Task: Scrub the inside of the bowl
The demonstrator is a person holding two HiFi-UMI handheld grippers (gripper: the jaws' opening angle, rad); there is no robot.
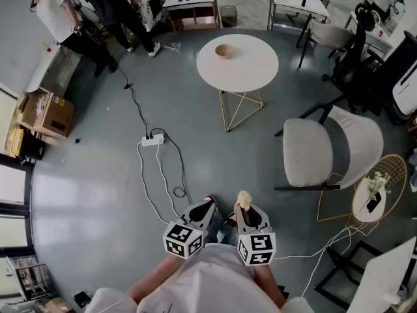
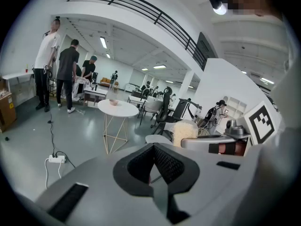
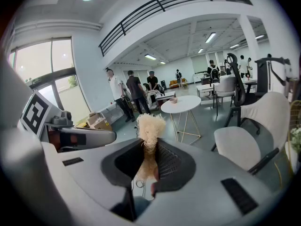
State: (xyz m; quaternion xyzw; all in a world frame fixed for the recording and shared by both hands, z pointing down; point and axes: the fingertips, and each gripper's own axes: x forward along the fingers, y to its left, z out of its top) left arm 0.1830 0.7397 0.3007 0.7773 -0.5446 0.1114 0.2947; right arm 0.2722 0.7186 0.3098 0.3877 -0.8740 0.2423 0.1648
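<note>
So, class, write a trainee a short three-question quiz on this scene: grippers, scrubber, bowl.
1. True or false: the left gripper holds the pale straw-coloured fibre scrubber.
2. Where does the small tan bowl stand? A the round white table; B the grey floor; C the white chair.
3. Fill in: the right gripper is shut on the ____.
Key: 1 false, the left gripper is shut and empty; 2 A; 3 scrubber.

The distant bowl [image 1: 224, 51] looks too small to show its inside.
</note>
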